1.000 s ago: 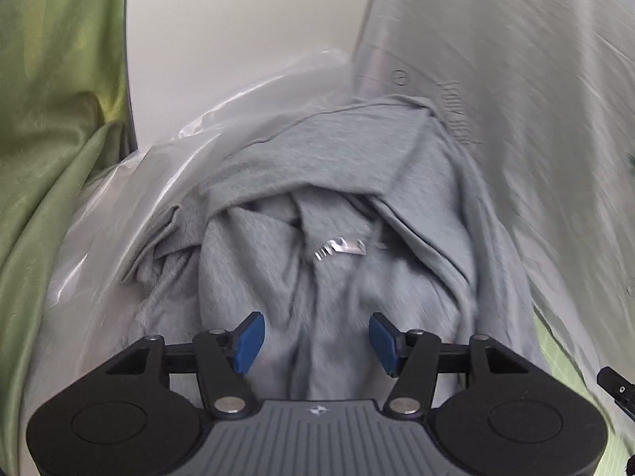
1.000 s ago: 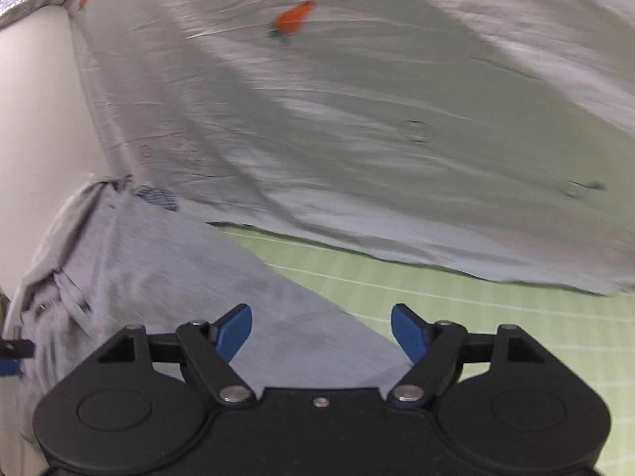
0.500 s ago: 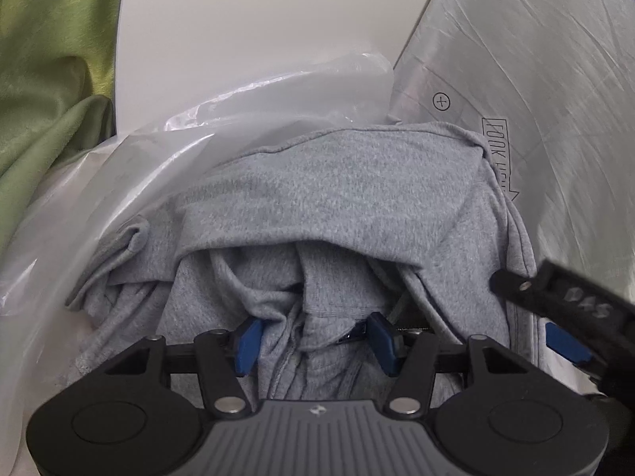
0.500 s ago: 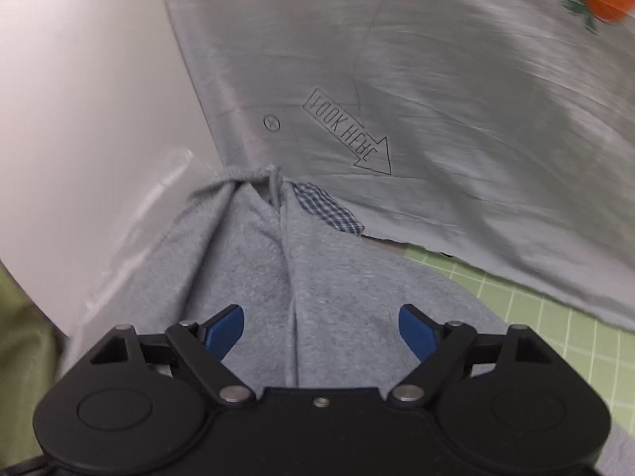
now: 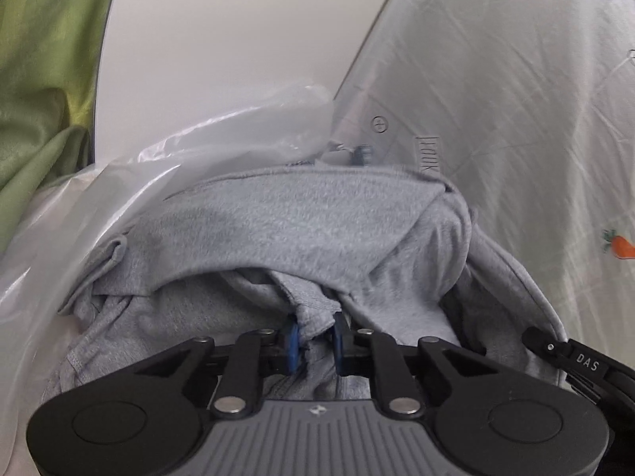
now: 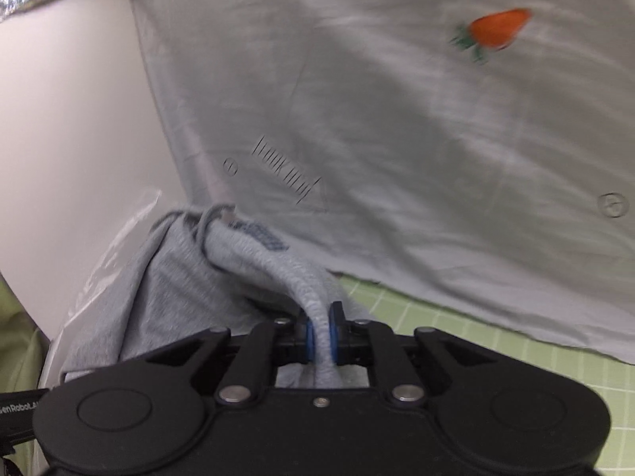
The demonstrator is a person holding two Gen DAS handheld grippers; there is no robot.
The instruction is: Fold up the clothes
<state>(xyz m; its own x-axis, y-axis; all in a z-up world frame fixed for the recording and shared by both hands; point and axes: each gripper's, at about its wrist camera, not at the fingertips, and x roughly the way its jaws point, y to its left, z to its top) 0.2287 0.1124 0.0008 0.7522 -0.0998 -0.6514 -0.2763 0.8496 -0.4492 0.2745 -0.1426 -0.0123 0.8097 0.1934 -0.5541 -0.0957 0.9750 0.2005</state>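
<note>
A crumpled grey garment (image 5: 301, 234) lies in a heap on clear plastic, in front of a white wall. My left gripper (image 5: 314, 339) is closing on a fold of this grey cloth, and its blue pads press the bunched fabric between them. The grey garment (image 6: 178, 277) also fills the lower left of the right wrist view. My right gripper (image 6: 322, 337) is closing too, its blue pads squeezing a rolled edge of the cloth that runs up and away from them. Part of the right gripper's black body (image 5: 579, 361) shows at the lower right of the left wrist view.
A pale grey sheet (image 6: 397, 119) with carrot prints (image 6: 496, 29) and a printed arrow hangs behind the garment. Clear plastic film (image 5: 119, 206) spreads to the left. Green fabric (image 5: 39, 79) hangs at the far left. A green gridded mat (image 6: 456, 329) lies under the sheet at right.
Both grippers came in onto the grey garment and their jaws went from wide apart to pinching folds of it. The right gripper swung left toward the heap.
</note>
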